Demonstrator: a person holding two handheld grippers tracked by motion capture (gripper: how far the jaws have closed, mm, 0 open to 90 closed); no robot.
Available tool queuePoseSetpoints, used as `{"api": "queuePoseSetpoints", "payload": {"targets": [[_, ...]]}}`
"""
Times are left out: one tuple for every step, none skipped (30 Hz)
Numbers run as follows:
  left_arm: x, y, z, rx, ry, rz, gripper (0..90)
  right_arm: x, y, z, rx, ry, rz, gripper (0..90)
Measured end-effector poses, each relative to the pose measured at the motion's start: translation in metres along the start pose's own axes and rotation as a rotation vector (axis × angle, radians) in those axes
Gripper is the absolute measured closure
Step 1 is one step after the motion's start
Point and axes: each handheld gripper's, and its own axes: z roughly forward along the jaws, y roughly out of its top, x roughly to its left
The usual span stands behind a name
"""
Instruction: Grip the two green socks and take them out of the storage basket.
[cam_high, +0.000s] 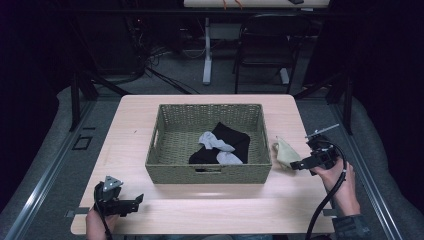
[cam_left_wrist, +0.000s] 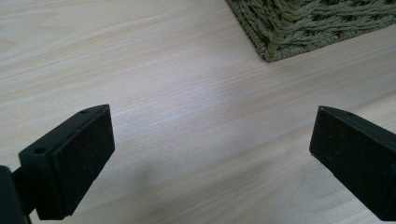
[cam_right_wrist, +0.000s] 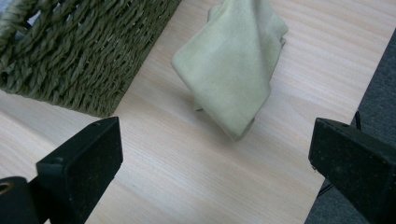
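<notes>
Right claw (cam_right_wrist: 217, 163) of mine stands spread wide, gripping nothing, just short of the pale green folded cloth (cam_right_wrist: 233, 65) lying on the light wooden table (cam_right_wrist: 187, 177) beside the olive woven basket (cam_right_wrist: 79, 51). No writing is readable.

Black left gripper (cam_high: 131, 204) with grey three-cornered plate, black cables, blocky jaws
</notes>
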Motion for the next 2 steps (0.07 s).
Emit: {"api": "queuePoseSetpoints", "payload": {"targets": [[0.0001, 0.0002, -0.0001, 0.002, -0.002, 0.001, 0.0, 0.0012, 0.0005, 0.0, -0.006, -0.01, 0.003, 2.3], [0.0002, 0.0004, -0.0003, 0.007, -0.005, 0.002, 0.0, 0.0017, 0.0013, -0.0004, -0.006, -0.013, -0.004, 2.4]]}}
